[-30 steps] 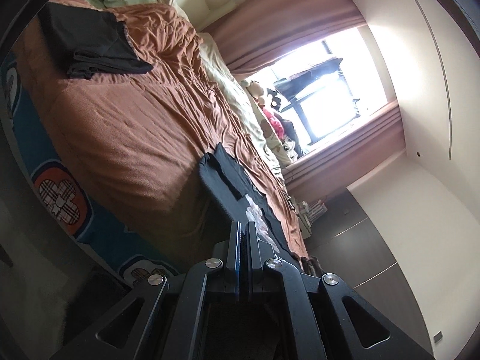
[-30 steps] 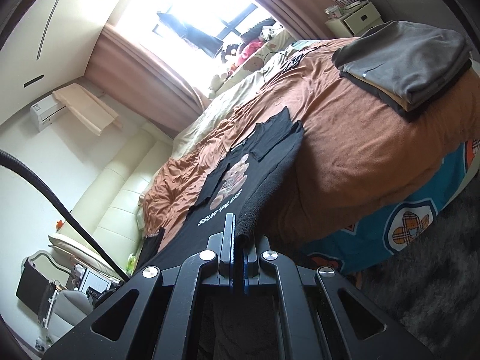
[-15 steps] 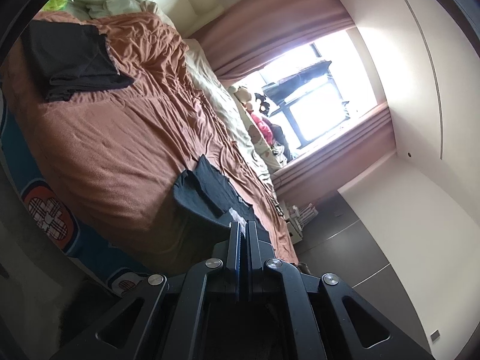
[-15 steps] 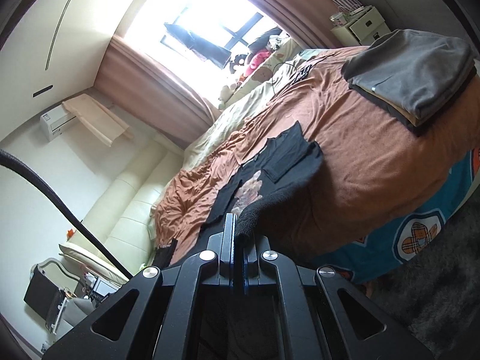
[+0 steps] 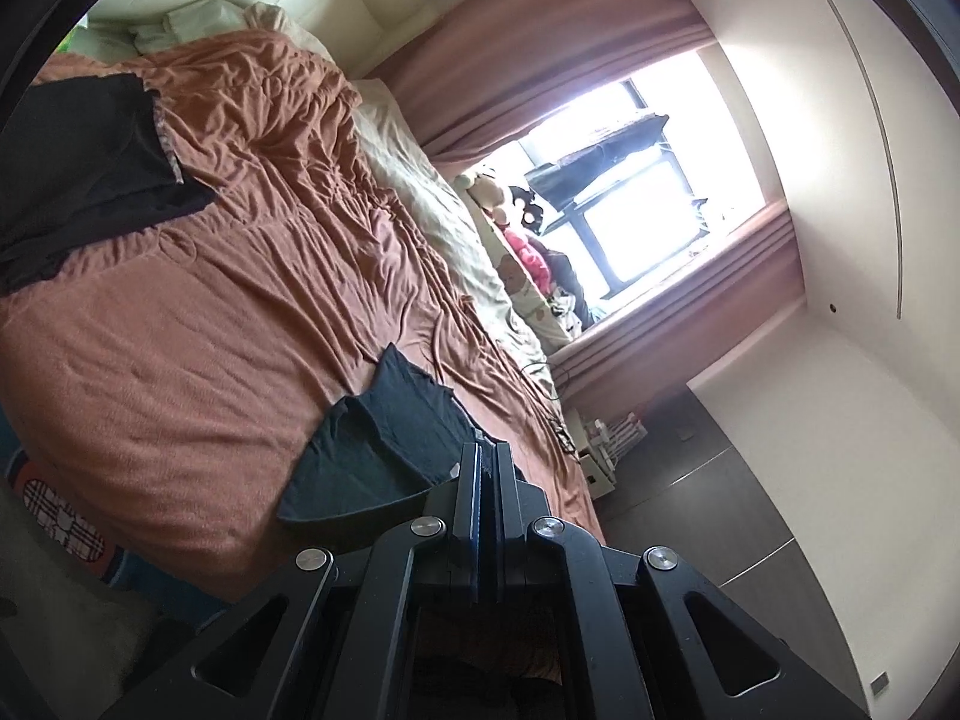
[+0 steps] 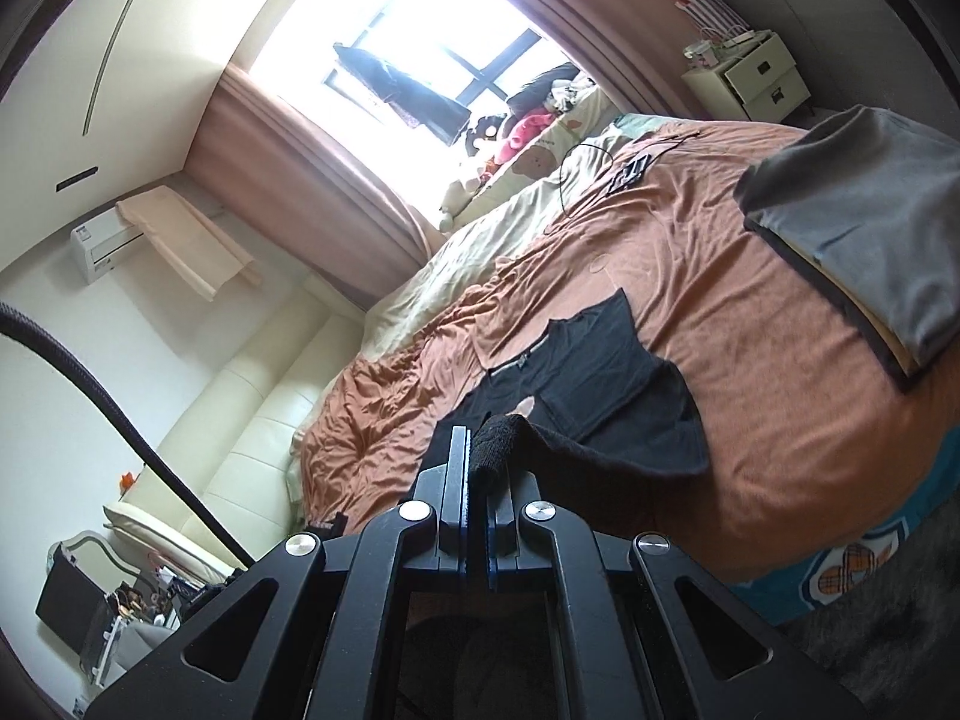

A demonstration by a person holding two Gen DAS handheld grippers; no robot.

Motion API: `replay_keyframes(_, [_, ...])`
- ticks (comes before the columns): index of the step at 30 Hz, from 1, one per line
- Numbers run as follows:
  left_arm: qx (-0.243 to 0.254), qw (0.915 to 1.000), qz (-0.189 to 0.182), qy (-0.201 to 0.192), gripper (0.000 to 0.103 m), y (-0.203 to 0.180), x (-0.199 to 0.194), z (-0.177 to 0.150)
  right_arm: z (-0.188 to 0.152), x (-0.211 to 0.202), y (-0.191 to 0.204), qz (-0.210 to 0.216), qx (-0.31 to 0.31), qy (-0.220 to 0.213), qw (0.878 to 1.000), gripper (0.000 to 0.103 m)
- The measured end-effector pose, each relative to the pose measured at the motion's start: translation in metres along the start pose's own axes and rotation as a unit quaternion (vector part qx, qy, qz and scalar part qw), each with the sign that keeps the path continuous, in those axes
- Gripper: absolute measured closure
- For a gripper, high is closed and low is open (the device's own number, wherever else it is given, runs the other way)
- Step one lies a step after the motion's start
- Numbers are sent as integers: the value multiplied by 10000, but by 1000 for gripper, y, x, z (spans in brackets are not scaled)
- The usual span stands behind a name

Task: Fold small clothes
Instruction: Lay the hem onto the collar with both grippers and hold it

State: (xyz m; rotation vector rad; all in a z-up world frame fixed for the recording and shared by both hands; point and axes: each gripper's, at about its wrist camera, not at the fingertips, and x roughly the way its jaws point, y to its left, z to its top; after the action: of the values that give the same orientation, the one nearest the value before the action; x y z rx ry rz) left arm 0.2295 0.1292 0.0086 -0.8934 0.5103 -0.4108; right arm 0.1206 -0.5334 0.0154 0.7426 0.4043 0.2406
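A black T-shirt [image 5: 390, 438] lies on the brown bedspread [image 5: 180, 330], its lower part lifted and doubled over toward the collar. My left gripper [image 5: 486, 450] is shut on one corner of its hem; the cloth runs off to the left of the fingers. In the right wrist view the T-shirt [image 6: 600, 372] shows a sleeve and the neckline lying flat, and my right gripper [image 6: 480, 438] is shut on a bunched roll of the black hem. Only a sliver of the chest print shows beside the fingertips.
Folded black clothes [image 5: 90, 168] sit at the bed's far left. A folded grey stack [image 6: 858, 204] rests on the bed's right end. Stuffed toys [image 6: 522, 126] lie under the window. A cream nightstand [image 6: 750, 72] stands beyond, and a black cable [image 6: 120, 420] hangs at left.
Both grippers have carried the hem forward over the shirt toward the collar. The chest print, open to view a second ago, is now almost covered by the folded-over cloth.
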Motion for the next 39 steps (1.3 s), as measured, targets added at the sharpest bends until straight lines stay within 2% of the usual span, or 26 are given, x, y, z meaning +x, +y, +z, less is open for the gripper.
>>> replay_keyframes(12, [15,9995,290,137,101,0,78,37,53,86,-8,-258,-32,278,9993,103])
replay_keyframes(26, [149,9946,883,533,101,19,197,75,105,197,-17,-787,-152,631,9948,103])
replay_keyframes(39, [320,9878,1336,740,101,25,275,95,135,262,-28,-1284,-42,802,9885,103])
